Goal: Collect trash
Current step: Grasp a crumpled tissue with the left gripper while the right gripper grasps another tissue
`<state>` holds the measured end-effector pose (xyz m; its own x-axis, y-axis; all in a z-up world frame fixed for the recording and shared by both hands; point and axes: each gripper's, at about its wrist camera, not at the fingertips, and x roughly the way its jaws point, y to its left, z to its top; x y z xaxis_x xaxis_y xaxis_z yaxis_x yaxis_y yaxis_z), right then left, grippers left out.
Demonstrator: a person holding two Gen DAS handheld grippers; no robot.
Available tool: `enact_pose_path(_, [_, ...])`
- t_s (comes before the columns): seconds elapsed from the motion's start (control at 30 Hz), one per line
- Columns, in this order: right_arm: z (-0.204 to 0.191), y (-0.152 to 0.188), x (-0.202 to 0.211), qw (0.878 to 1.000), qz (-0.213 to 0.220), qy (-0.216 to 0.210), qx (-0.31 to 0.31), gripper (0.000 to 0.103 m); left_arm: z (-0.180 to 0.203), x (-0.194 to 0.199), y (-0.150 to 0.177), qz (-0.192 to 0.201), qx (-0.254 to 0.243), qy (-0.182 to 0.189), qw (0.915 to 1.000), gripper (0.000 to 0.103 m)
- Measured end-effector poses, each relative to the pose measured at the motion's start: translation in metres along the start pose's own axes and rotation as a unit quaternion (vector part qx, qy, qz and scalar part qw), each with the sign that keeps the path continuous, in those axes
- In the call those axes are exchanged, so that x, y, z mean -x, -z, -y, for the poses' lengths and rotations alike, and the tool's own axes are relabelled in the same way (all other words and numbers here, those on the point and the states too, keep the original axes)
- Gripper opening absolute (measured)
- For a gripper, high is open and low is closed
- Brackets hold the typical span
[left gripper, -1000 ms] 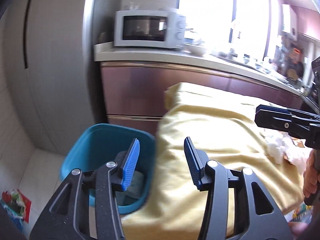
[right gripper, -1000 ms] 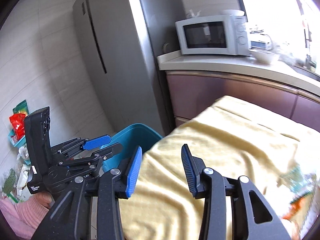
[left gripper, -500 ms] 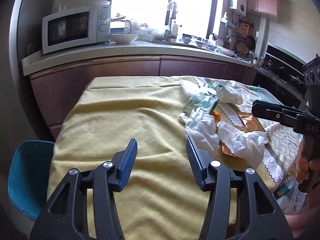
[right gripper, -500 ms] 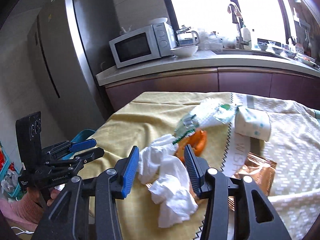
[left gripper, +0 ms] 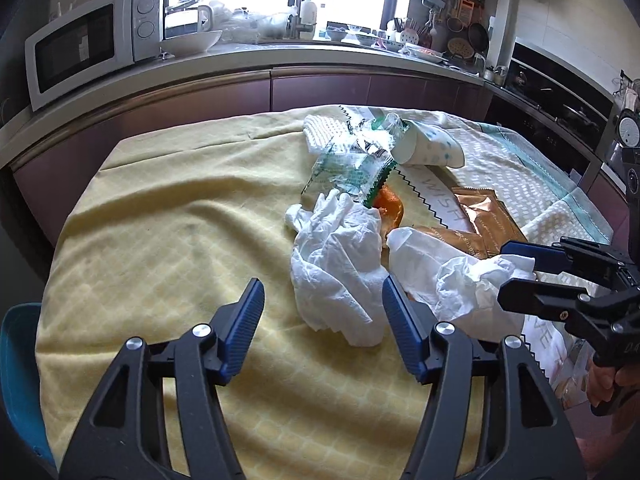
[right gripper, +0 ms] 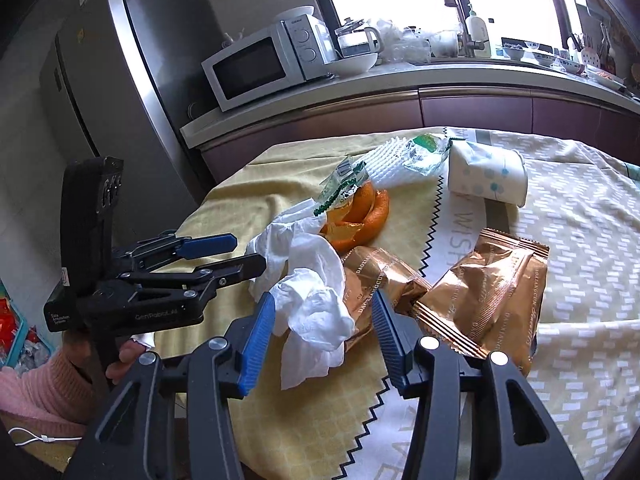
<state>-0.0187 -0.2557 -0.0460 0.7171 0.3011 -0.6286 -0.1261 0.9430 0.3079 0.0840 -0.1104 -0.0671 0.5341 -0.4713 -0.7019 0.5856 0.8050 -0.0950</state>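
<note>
The left wrist view shows the far right of the kitchen, with an oven (left gripper: 560,100) and hanging utensils (left gripper: 460,36), and a sliver of a blue bin (left gripper: 20,360) at the near left edge below the bench (left gripper: 160,240). The right wrist view shows none of these. It gives instead a grey fridge (right gripper: 132,80) at far left, a pink sleeve (right gripper: 40,392) and the hand (right gripper: 120,360) gripping the left tool's handle. It also shows both brown wrappers (right gripper: 480,300) whole, while the left view sees only part of them. Both views take in the microwave (left gripper: 92,44) on the far counter.

The trash lies in a heap on the cloth-covered bench: crumpled tissues (left gripper: 340,264), orange peel (right gripper: 360,216), a clear green-printed wrapper (left gripper: 352,160), a paper cup (right gripper: 484,176) on its side, and the brown wrappers at right.

The left tool (left gripper: 322,324) stands released, its jaws having just been opening. Only the near edge of a tissue lies between them, and the pads do not press on it. The right tool (right gripper: 322,332) is also released, its jaws having just been opening. A tissue and the end of a brown wrapper lie between its pads, with no grip visible. The two tools are close together over the heap.
</note>
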Motion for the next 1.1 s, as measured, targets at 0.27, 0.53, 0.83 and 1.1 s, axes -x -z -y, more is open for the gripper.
enact_pose_path(0.27, [0.002, 0.003, -0.004, 1.0, -0.01, -0.004, -0.006, 0.039, -0.003, -0.015, 0.0, -0.028, 0.021, 0.021, 0.9991, 0.027])
enact_pose_path(0.53, [0.0, 0.001, 0.0, 1.0, -0.006, -0.009, -0.001, 0.011, -0.008, -0.005, 0.003, -0.016, 0.035, 0.03, 0.9988, 0.01])
enact_pose_path(0.83, [-0.013, -0.008, 0.014, 1.0, 0.018, -0.018, 0.015, 0.006, -0.02, 0.032, 0.008, 0.019, 0.039, 0.01, 0.999, 0.01])
enact_pose_path(1.1, [-0.031, -0.018, 0.017, 0.998, 0.034, -0.042, 0.03, 0.006, -0.038, 0.069, 0.018, 0.047, 0.043, -0.015, 0.9978, 0.01])
